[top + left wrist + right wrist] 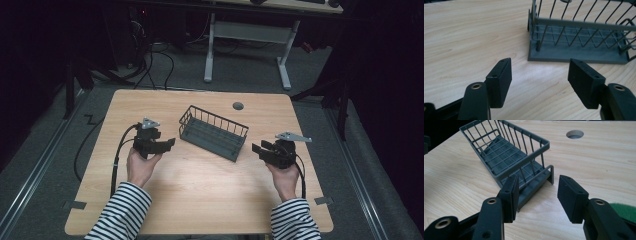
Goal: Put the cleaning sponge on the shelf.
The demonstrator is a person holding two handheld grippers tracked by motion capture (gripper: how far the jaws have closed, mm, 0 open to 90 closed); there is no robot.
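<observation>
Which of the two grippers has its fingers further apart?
The left gripper: its fingers stand wide apart over bare table. The right gripper's sit closer together. Both point at the wire basket, holding nothing.

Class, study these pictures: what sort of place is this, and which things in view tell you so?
Probably a lab or recording workspace rather than a home. A plain wooden table stands on grey carpet between dark curtains, cables trail across the floor behind it, and a white-legged desk stands farther back. On the table sits a dark wire basket.
</observation>
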